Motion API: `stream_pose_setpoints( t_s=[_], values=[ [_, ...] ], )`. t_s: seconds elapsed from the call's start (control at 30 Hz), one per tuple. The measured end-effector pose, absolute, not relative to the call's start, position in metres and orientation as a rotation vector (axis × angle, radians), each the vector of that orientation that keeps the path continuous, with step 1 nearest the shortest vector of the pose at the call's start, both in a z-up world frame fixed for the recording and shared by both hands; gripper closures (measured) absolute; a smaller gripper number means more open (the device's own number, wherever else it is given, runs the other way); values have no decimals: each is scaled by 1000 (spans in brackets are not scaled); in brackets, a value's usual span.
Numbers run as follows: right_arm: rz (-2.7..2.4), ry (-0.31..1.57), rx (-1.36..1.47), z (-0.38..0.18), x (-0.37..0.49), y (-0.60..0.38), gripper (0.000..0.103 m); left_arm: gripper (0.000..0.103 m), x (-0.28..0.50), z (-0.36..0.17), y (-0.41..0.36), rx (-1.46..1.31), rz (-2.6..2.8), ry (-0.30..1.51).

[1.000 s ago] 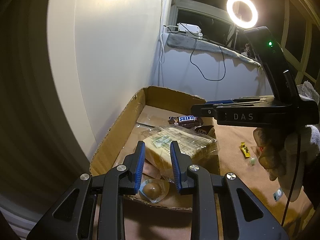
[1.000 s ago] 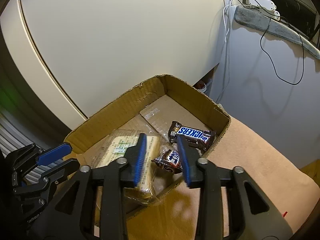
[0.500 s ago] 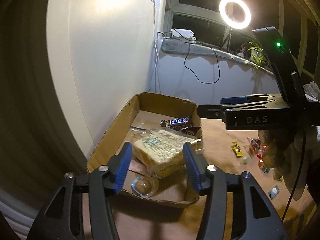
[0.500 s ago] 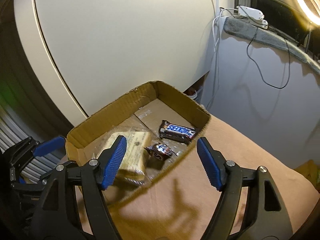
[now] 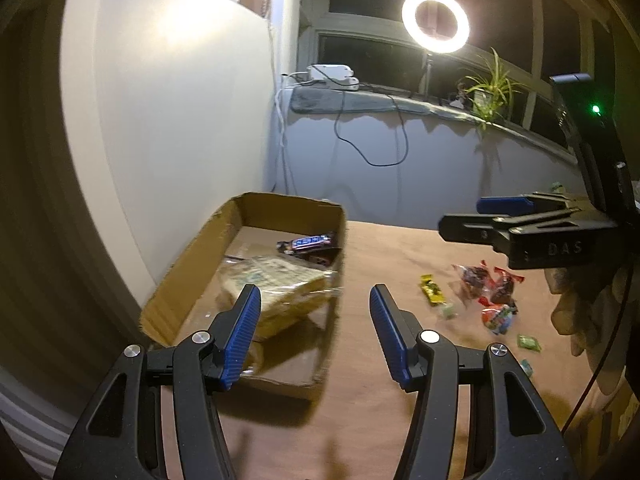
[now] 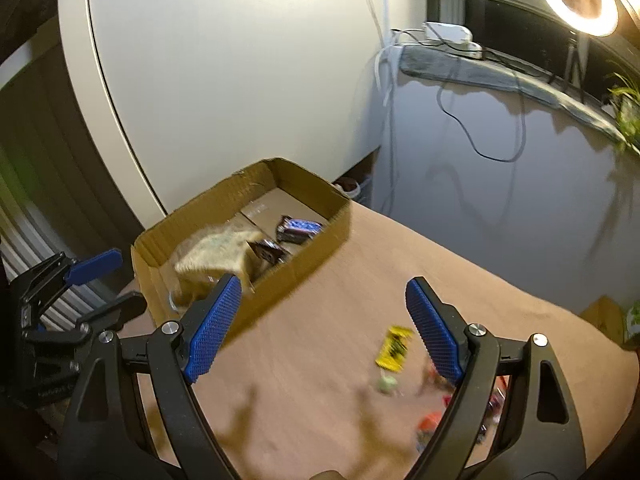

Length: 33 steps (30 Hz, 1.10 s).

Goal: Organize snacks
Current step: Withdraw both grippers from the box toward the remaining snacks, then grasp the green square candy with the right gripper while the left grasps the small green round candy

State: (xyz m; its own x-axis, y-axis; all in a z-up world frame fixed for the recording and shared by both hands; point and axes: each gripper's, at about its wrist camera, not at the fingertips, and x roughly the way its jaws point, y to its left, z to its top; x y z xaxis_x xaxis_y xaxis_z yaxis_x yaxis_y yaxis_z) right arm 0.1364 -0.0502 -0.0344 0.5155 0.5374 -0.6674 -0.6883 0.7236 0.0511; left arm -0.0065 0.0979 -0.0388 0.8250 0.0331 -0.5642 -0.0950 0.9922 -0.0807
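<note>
Far left edge of the table (image 5: 384, 420): open cardboard box (image 5: 188, 256) against the white panel, holding a clear-wrapped slab of crackers (image 5: 276, 284), a Snickers bar (image 5: 306, 242) toward its far wall and a second dark wrapper just beside it. Nothing more to do there, judging by how the contents lie.

Just right of the box's near corner: left gripper (image 5: 316, 332), released, blue pads apart with nothing between them, only box wall and bare tabletop behind.

Further right, near the middle of the table: yellow packet (image 5: 432, 290), a small green sweet just beside it, then a cluster of red-wrapped sweets (image 5: 490, 288) and more green pieces toward the near right edge. All still outside the box.

Right gripper (image 6: 324, 320): jaws opening, empty, pads framing bare table, with the yellow packet (image 6: 394, 346) showing just inside the right pad.

Likely step: reach for the next loose snack. Best taken one item at a time, starting with the yellow packet as the clearest and most separate. Approach from above, pads straddling its narrow width, low enough to catch the flat wrapper against the tabletop. Worth avoiding the green sweet beside it and keeping clear of the other gripper on the way back to the box.
</note>
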Motion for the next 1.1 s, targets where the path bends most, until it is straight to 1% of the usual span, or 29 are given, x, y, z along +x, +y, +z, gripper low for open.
stream_pose_setpoints(
  t_s=[0.47,0.77,0.93,1.0,1.03,1.1],
  values=[
    [610,729,-174,-49,126,-162,16,47,0,-45,35,-70,-41,616],
    [508,824,-107,-89,136,-238,16,47,23,-72,-3,-88,-163,717],
    [505,857,-76,-110,141,-252,16,48,40,-86,-13,-108,-190,771],
    [516,868,-51,-116,146,-251,16,52,48,-93,-15,-123,-196,800],
    [523,875,-39,-119,149,-250,17,53,50,-96,-16,-125,-198,808],
    [540,892,-18,-127,153,-247,22,57,57,-101,-20,-119,-202,825]
  ],
)
